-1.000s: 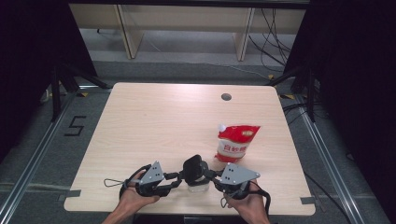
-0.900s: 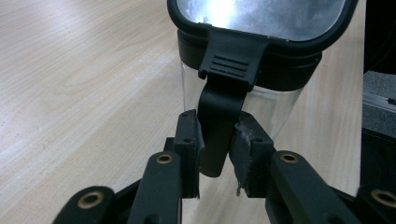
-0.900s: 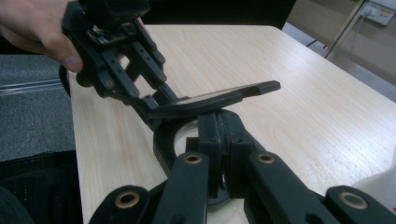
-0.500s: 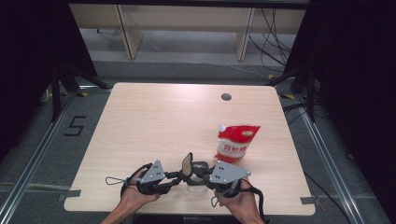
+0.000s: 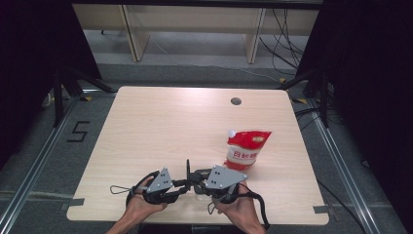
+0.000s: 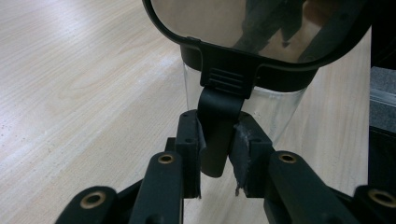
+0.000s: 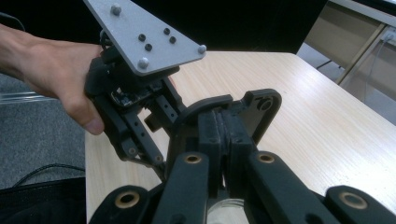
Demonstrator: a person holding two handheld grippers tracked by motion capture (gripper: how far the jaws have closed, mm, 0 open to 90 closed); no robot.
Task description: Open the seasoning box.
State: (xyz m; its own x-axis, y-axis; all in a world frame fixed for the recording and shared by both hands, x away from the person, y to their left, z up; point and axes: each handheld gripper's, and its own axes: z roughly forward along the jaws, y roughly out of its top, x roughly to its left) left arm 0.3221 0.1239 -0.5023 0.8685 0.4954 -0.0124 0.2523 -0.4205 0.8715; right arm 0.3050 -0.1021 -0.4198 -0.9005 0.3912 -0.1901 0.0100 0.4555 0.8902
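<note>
A small clear container (image 6: 275, 112) with a black-rimmed hinged lid (image 6: 261, 28) stands near the table's front edge (image 5: 198, 189). My left gripper (image 6: 217, 149) is shut on the black tab (image 6: 219, 116) that hangs from the lid's rim. My right gripper (image 7: 222, 126) is shut on the lid's edge (image 7: 261, 105), and the lid (image 5: 187, 170) stands nearly upright between the two grippers. The left gripper (image 5: 178, 187) and right gripper (image 5: 197, 179) face each other, tips almost touching. The container's glass rim (image 7: 226, 205) shows under the right jaws.
A red and white pouch (image 5: 246, 146) with a white cap stands just behind and right of the right hand. The wooden table (image 5: 160, 122) has a round cable hole (image 5: 236, 101) at the back. A hand holds the left gripper's grey plate (image 7: 144, 32) close by.
The right gripper has moved left and a little up, swinging the lid from lying tilted to standing nearly upright. The left gripper has kept its place on the tab.
</note>
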